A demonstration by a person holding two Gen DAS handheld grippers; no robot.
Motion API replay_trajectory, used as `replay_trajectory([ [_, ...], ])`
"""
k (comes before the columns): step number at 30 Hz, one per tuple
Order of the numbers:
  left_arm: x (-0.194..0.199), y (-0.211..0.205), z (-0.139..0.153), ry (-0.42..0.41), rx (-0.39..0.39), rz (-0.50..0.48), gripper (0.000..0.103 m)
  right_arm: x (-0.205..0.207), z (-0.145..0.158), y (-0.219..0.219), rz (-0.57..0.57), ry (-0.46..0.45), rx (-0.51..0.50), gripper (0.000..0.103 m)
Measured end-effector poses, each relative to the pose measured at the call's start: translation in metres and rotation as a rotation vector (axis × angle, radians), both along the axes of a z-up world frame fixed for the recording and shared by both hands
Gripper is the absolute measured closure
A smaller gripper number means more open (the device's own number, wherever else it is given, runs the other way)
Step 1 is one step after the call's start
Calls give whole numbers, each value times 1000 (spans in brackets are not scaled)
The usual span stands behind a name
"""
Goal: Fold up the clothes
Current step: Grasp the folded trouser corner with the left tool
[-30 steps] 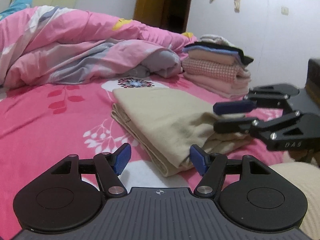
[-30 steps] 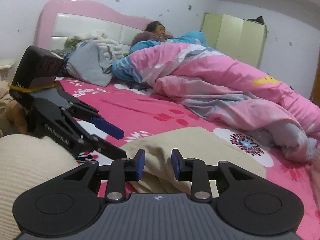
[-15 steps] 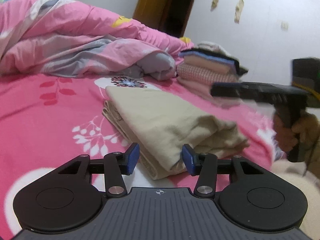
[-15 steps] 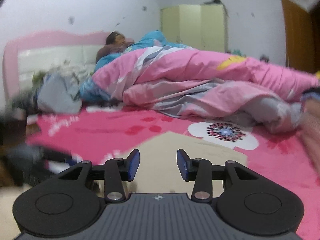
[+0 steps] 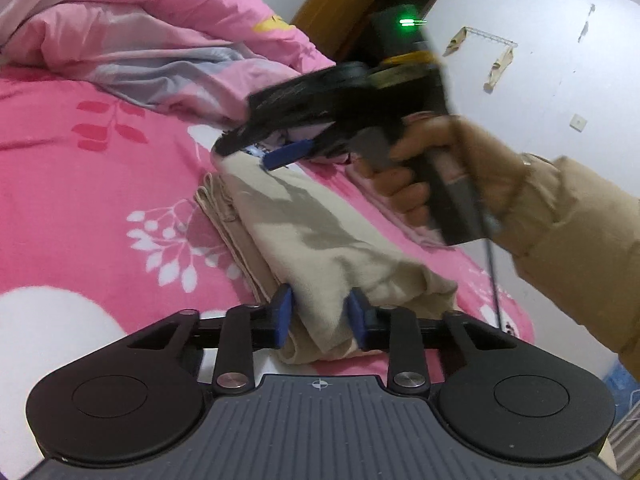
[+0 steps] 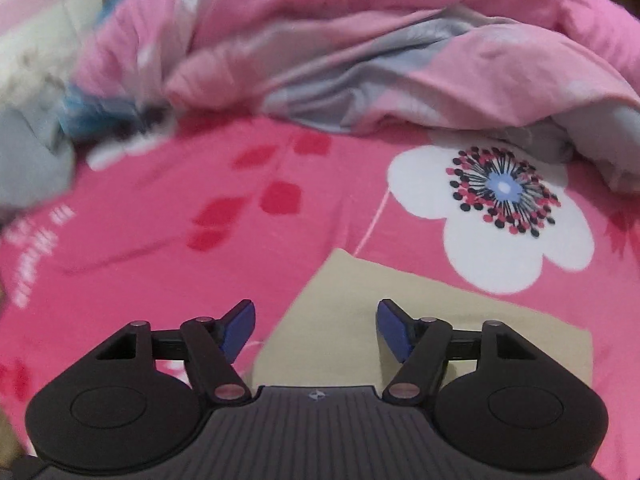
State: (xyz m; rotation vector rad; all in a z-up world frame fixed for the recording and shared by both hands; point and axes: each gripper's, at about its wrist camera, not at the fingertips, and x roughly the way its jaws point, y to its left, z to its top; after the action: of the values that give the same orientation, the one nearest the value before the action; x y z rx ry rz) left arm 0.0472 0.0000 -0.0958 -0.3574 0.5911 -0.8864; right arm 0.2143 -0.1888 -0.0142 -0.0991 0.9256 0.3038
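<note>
The left gripper (image 5: 319, 316) sits low at the near end of 1 folded beige garment (image 5: 320, 240), pointing slightly downward; its 2 blue pads (image 5: 283, 312) have just been closing and now pinch the near folded corner of the cloth between them. The garment lies on the pink floral bedsheet (image 5: 100, 184), running from the near gripper away toward the far middle of the bed. Above its far end, in the left wrist view, the right gripper (image 5: 280, 148) hangs blurred and tilted downward, carried by 1 hand (image 5: 416, 172) wrapped around the handle, with a beige sleeve (image 5: 568, 232) reaching in from the right. In its own view the right gripper (image 6: 316, 328) looks steeply down at the far corner of the garment (image 6: 420, 320); its jaws have just been opening and stand spread, with the cloth below them and nothing pressed between the pads. Beyond, 1 rumpled pink and grey duvet (image 6: 360, 48) is heaped across the far side of the bed.
</note>
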Motion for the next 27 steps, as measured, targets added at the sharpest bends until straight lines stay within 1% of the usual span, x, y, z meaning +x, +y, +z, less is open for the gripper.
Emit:
replay_trajectory([
  [1,0,0,0,-4,-1,-3,81,1,-5,5,20,-3,-47,46],
  [2,0,0,0,-8,-3,-6,84,2,-8,10,42,-4,-77,54],
  [3,0,-1,0,-13,-6,-11,84,1,-9,12,65,-5,-78,73],
  [5,0,0,1,-25,-12,-23,88,-6,-7,16,100,-22,-72,93],
  [6,0,0,1,-31,-16,-31,88,-11,-4,19,112,-50,-86,96],
  [8,-3,1,2,-44,-28,-49,90,-24,1,26,150,-103,-113,98],
  [10,-6,1,3,-55,-39,-68,91,-35,5,29,191,-132,-110,103],
  [13,-9,2,2,-58,-38,-75,91,-47,10,32,246,-132,-42,103],
  [15,-8,2,0,-44,-40,-79,91,-55,9,41,279,-149,-57,103],
  [17,-8,2,-1,-35,-38,-85,91,-56,5,49,301,-147,-58,103],
  [20,-11,3,-2,-27,-30,-93,91,-55,1,49,280,-154,-26,103],
  [22,-12,4,-3,-20,-27,-96,91,-57,6,38,238,-167,39,103],
  [24,-11,4,-4,-9,-32,-100,91,-63,18,16,202,-203,112,103],
  [27,-9,6,-6,12,-45,-105,91,-80,39,-34,122,-266,227,103],
])
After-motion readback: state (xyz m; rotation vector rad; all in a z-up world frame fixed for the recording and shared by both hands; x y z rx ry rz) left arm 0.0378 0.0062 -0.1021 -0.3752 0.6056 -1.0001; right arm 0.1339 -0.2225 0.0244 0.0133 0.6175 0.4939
